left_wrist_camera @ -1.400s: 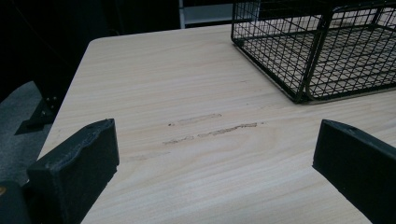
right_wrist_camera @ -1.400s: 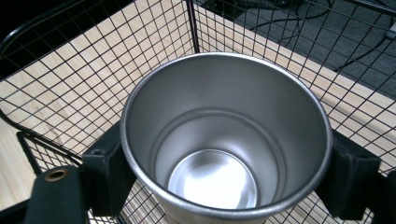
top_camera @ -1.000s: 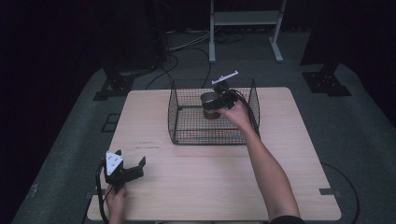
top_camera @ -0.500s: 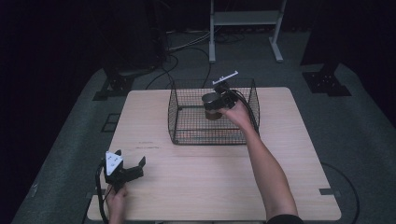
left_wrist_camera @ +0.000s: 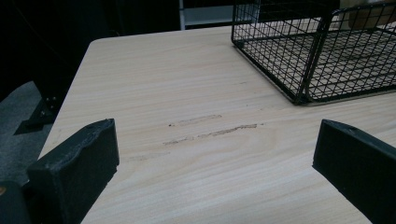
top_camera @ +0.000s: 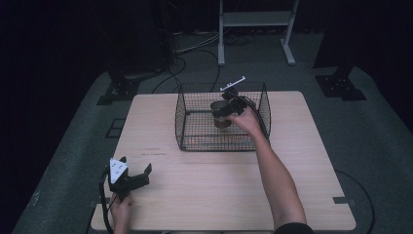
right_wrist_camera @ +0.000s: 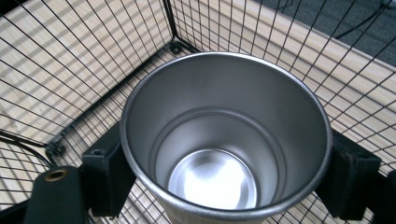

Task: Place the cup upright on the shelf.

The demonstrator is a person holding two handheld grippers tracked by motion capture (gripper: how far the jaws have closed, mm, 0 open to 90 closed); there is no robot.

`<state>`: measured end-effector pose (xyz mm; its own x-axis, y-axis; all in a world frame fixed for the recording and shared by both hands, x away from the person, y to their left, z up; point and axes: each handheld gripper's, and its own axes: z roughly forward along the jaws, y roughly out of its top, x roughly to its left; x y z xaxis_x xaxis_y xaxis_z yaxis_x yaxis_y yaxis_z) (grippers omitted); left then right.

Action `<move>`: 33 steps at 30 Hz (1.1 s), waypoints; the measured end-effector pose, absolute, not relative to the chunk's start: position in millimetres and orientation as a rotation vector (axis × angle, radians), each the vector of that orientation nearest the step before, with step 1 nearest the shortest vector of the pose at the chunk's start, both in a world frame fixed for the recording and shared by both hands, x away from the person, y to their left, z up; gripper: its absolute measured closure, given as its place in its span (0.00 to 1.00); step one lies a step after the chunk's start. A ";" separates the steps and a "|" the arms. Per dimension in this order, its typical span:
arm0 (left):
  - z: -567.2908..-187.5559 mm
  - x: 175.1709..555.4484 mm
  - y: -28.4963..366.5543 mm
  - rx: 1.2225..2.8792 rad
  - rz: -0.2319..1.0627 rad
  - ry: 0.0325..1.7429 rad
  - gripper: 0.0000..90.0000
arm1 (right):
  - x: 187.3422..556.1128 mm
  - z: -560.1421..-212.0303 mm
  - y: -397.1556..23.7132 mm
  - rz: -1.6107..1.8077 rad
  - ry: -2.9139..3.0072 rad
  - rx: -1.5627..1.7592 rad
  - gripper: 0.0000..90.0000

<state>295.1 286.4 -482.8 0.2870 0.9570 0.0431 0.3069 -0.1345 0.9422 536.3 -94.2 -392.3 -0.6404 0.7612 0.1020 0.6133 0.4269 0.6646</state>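
Note:
A steel cup (right_wrist_camera: 224,149) stands upright between the jaws of my right gripper (right_wrist_camera: 224,177), which is shut on it. In the high view this right gripper (top_camera: 225,111) holds the cup (top_camera: 221,119) inside the black wire basket (top_camera: 187,122), toward its right side. Whether the cup rests on the basket floor I cannot tell. My left gripper (top_camera: 129,178) sits low near the table's front left corner, jaws wide apart with nothing between them. In the left gripper view its fingers (left_wrist_camera: 77,163) frame bare wood, with the basket (left_wrist_camera: 303,60) ahead to the right.
The wooden table (top_camera: 292,185) has bare room in front of the basket and at the right. Faint scuff marks (left_wrist_camera: 210,133) lie on the wood ahead of the left gripper. A white stand (top_camera: 253,19) and cables are on the floor behind.
The right gripper has sunk slightly with the cup inside the basket. The left gripper has stayed put.

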 end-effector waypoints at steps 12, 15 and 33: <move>-482.8 295.3 286.4 1.639 0.886 1.180 0.00 | 541.0 -402.8 -88.6 0.953 2.494 1.198 0.20; -482.7 295.3 286.7 1.640 0.885 1.180 0.00 | 541.4 -404.3 -86.9 0.950 2.499 1.194 0.20; -482.7 295.6 287.4 1.628 0.878 1.187 0.00 | 544.0 -412.0 -82.8 0.878 2.519 1.182 0.20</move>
